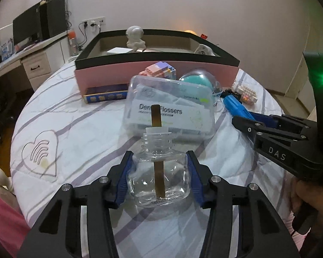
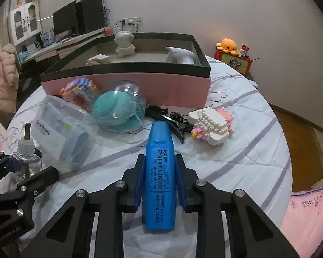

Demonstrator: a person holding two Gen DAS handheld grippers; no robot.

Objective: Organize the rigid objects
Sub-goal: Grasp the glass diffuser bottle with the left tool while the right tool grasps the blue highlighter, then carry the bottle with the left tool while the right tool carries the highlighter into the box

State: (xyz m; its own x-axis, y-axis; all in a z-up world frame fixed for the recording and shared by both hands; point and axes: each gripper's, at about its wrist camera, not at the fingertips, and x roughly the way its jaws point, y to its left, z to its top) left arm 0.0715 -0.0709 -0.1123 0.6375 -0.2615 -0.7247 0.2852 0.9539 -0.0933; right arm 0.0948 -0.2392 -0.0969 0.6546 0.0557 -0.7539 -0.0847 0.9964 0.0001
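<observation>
My left gripper (image 1: 159,172) is shut on a clear glass bottle (image 1: 161,178) with a brown wick, held above the bed. My right gripper (image 2: 160,169) is shut on a blue highlighter (image 2: 159,172) marked POINT LINER; it also shows in the left wrist view (image 1: 234,105). A pink box with a black rim (image 1: 157,73) stands at the back and holds a white astronaut figure (image 1: 135,37) and a white bottle (image 2: 180,56). In the right wrist view the glass bottle (image 2: 27,157) is at the far left.
On the striped bedsheet lie a clear floss box (image 1: 170,107), a teal brush in a clear dome (image 2: 120,107), a pastel brick model (image 2: 79,92), a white-pink brick model (image 2: 213,126), black clips (image 2: 170,120) and a blue flat box (image 1: 105,95). A desk (image 1: 21,51) stands left.
</observation>
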